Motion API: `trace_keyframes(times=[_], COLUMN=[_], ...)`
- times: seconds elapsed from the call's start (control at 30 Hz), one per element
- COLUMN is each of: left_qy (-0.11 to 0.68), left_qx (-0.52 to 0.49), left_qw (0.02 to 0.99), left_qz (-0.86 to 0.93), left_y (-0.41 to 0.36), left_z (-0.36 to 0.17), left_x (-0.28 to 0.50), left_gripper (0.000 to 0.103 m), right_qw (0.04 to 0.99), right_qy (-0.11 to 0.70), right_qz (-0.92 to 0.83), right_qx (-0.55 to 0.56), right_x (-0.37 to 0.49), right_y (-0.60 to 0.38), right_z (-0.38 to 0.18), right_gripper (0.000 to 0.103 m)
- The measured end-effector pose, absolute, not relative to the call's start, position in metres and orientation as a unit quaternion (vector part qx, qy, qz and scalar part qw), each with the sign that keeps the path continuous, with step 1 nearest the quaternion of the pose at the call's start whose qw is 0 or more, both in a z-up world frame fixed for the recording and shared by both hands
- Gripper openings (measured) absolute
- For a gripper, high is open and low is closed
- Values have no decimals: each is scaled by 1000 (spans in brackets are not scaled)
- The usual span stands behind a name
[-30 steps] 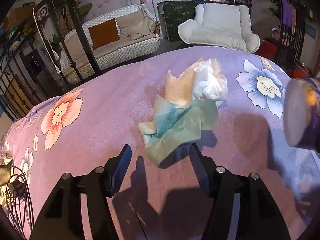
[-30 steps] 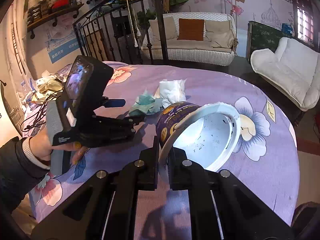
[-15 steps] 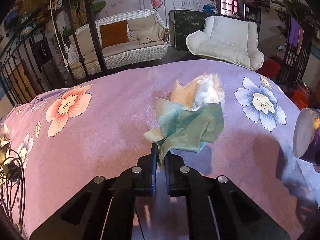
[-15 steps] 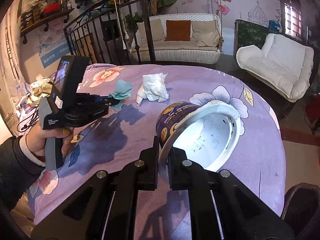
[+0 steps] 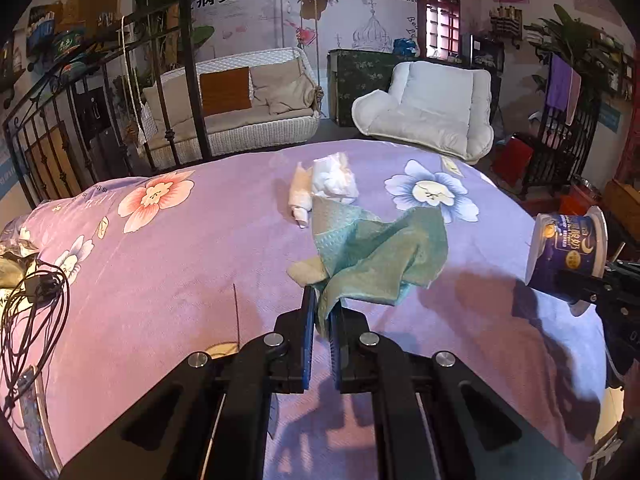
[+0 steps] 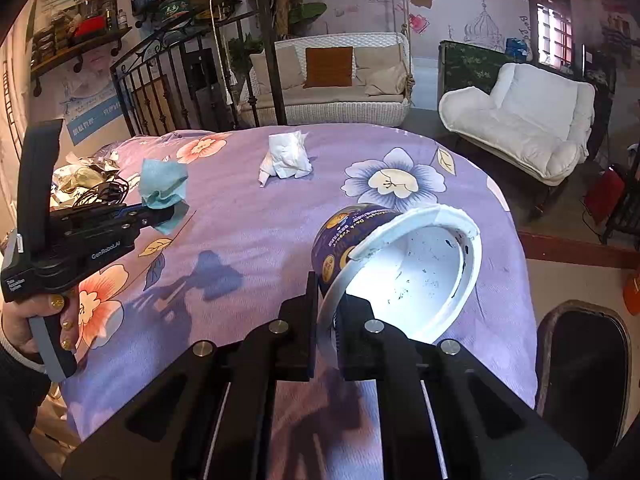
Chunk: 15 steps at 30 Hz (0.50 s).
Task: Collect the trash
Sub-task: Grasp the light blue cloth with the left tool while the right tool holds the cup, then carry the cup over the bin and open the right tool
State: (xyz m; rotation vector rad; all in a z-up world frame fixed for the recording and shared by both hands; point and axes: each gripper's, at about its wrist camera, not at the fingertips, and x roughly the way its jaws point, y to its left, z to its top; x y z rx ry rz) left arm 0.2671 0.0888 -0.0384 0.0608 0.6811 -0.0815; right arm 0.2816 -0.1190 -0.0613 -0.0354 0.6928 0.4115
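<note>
Left edge of the counter (image 5: 168,280): tangled black cables (image 5: 28,300). Our left gripper (image 5: 323,312) has jaws clenched on a corner of the green napkin (image 5: 380,256), which hangs lifted off the purple floral cloth. Just beyond it a crumpled white tissue (image 6: 285,157) lies on the counter, apart from the napkin. On the right, our right gripper (image 6: 327,304) has jaws grasping the rim of the empty yogurt cup (image 6: 404,272), held tilted above the counter. Dark bin (image 6: 584,364) sits past the counter's right edge.
</note>
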Motion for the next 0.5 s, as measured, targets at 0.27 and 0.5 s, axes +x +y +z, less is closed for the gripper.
trace_keyframes(times=[0.27, 0.5], left_qy=[319, 311], left_qx=[17, 18], left_qw=[945, 944], left_qz=[-77, -111], left_y=[54, 21], left_z=[-32, -31], left_x=[225, 204], left_gripper=[8, 8], right_qw=[929, 937], right_qy=[329, 321], right_qz=[169, 139], right_qx=[2, 19], right_x=[240, 213], right_y=[-153, -186], right_z=[-62, -61], right_gripper=[9, 9])
